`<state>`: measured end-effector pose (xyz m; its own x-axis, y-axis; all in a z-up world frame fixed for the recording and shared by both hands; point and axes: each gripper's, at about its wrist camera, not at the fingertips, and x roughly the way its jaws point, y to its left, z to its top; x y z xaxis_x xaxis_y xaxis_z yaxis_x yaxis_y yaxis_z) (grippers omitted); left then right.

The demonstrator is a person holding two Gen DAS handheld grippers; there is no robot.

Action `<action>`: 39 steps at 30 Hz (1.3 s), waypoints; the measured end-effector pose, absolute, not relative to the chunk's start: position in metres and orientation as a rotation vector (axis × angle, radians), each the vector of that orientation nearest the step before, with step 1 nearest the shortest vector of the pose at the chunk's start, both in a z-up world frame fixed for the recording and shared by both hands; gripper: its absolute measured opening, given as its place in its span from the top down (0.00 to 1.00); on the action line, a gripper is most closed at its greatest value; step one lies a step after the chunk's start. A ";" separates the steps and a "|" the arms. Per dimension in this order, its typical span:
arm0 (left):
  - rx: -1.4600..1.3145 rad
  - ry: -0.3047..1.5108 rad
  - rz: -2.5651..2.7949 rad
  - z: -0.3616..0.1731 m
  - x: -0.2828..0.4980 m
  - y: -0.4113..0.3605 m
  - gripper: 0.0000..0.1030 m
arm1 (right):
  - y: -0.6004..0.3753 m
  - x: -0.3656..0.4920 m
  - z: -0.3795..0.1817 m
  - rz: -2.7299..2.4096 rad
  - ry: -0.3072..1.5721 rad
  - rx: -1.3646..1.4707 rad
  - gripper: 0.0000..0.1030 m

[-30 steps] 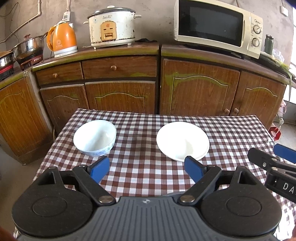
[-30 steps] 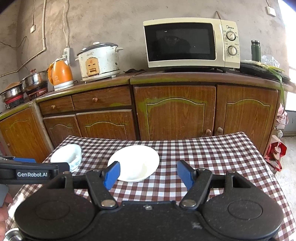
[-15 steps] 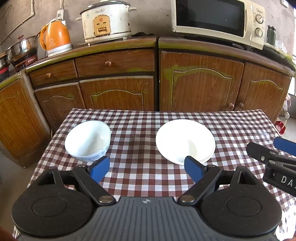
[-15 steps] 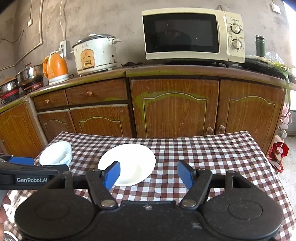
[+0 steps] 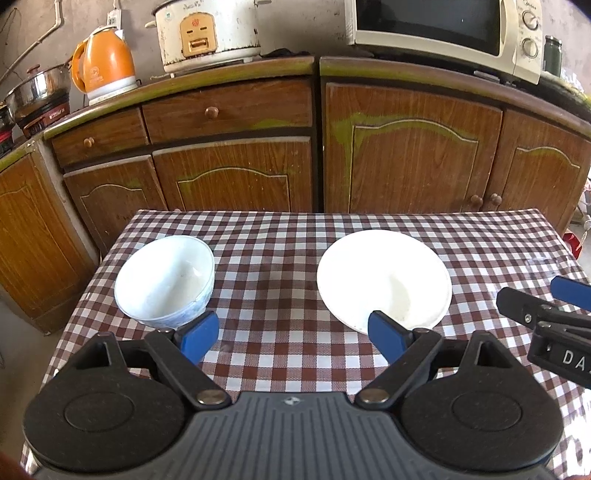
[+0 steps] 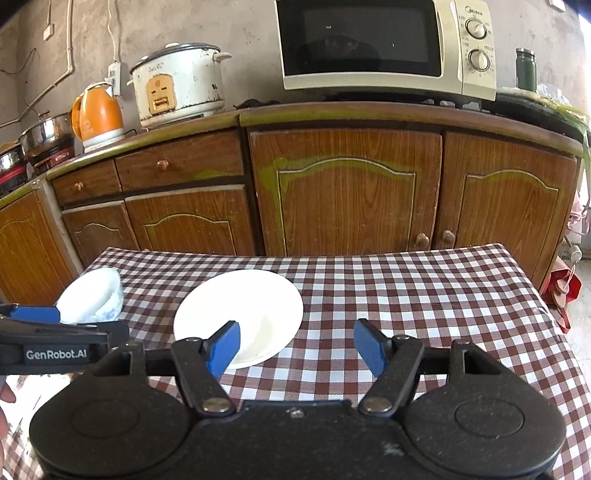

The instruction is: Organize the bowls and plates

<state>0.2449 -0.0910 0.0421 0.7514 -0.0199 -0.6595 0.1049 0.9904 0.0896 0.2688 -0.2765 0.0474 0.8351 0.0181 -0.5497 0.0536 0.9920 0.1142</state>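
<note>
A white bowl (image 5: 166, 286) with a blue pattern sits on the left of the checked table (image 5: 280, 258). A white plate (image 5: 384, 277) lies to its right. My left gripper (image 5: 291, 336) hovers open over the near table, its blue pads framing the gap between bowl and plate. My right gripper (image 6: 297, 347) is open too, with nothing between its fingers. Its left pad overlaps the plate (image 6: 240, 310) in the right wrist view. The bowl (image 6: 92, 295) appears far left there, behind the left gripper's finger (image 6: 55, 332).
Brown wooden cabinets (image 5: 406, 147) stand just behind the table. On the counter are an orange kettle (image 5: 101, 70), a rice cooker (image 5: 207, 33), a microwave (image 6: 384, 44) and steel pots (image 5: 37, 96). The table's right side (image 6: 443, 302) is bare cloth.
Both grippers have moved forward and down toward the table, so the bowl and plate look larger and closer. Both stay open. Bowl and plate have not moved.
</note>
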 end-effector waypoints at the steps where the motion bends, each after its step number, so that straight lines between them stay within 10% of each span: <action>1: 0.128 0.720 -0.067 0.040 0.247 -0.092 0.12 | -0.277 0.272 0.046 -0.017 0.587 0.127 0.21; 39: 0.071 0.809 -0.130 -0.026 0.354 -0.101 0.31 | -0.271 0.385 -0.029 0.019 0.726 0.159 0.22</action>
<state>0.3541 -0.1011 -0.0264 0.6829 -0.0891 -0.7251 0.1432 0.9896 0.0133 0.3849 -0.2711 -0.0294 0.7482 0.0724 -0.6595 0.0377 0.9878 0.1512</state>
